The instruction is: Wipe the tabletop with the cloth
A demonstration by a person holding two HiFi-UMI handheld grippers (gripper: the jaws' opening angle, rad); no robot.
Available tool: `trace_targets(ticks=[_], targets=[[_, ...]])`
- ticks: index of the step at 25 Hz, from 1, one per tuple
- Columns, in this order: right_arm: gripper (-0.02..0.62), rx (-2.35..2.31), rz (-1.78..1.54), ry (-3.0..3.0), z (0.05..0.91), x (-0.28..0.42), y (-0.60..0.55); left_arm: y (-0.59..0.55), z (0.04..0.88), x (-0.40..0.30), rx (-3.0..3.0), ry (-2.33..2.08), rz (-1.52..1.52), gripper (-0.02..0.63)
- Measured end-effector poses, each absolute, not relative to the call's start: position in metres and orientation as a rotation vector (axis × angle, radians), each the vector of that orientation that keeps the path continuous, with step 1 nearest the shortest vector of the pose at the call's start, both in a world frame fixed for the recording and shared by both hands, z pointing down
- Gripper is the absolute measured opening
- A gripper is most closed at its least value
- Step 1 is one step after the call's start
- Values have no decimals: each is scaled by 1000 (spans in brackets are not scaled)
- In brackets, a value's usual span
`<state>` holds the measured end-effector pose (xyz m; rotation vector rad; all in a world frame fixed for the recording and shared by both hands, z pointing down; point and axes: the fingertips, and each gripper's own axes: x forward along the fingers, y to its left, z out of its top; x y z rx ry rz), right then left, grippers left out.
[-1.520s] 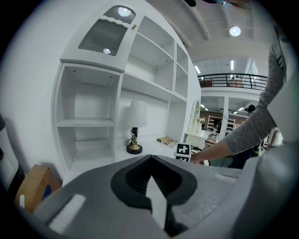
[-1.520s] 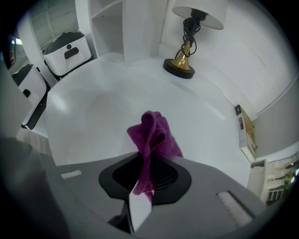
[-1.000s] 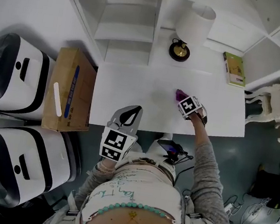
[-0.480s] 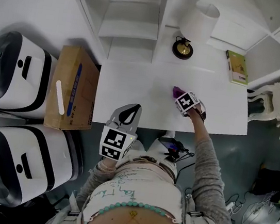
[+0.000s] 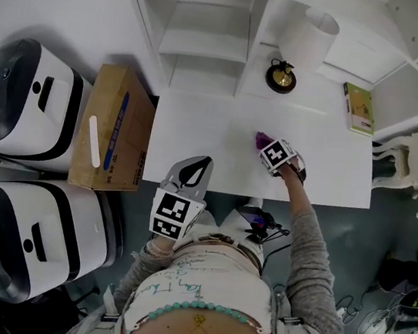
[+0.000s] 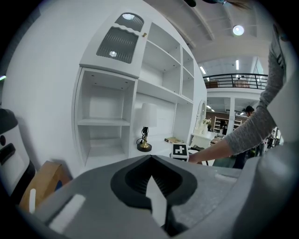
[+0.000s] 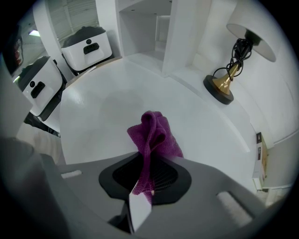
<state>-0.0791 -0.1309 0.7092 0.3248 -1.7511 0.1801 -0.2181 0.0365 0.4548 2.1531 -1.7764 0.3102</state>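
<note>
Right gripper point(image 7: 142, 184) jaws pinching purple cloth point(image 7: 154, 135) on white worktop point(image 5: 198, 133), left gripper point(image 6: 152, 189) jaws pressed together, empty, near side

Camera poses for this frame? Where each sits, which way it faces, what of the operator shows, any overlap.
Head view: on the person's head, facing steeply down on the white table; shows torso, sleeve, left tool, right tool.
Left gripper view: on the left tool, facing roughly level toward the shelves and lamp; own shut jaws below.
Right gripper view: on the right tool, facing down at the table; jaws shut on the purple cloth.
Shared: the lamp appears in all three.
</note>
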Motion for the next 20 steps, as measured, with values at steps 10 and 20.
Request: trace_targets(ticks=[10, 20], targets=[[77, 285, 209, -1743, 707, -98, -121, 43, 456, -229, 2130, -1797, 296, 1], [77, 241, 246, -1756, 707, -117, -113, 50, 457, -239, 2102, -1827, 287, 2]])
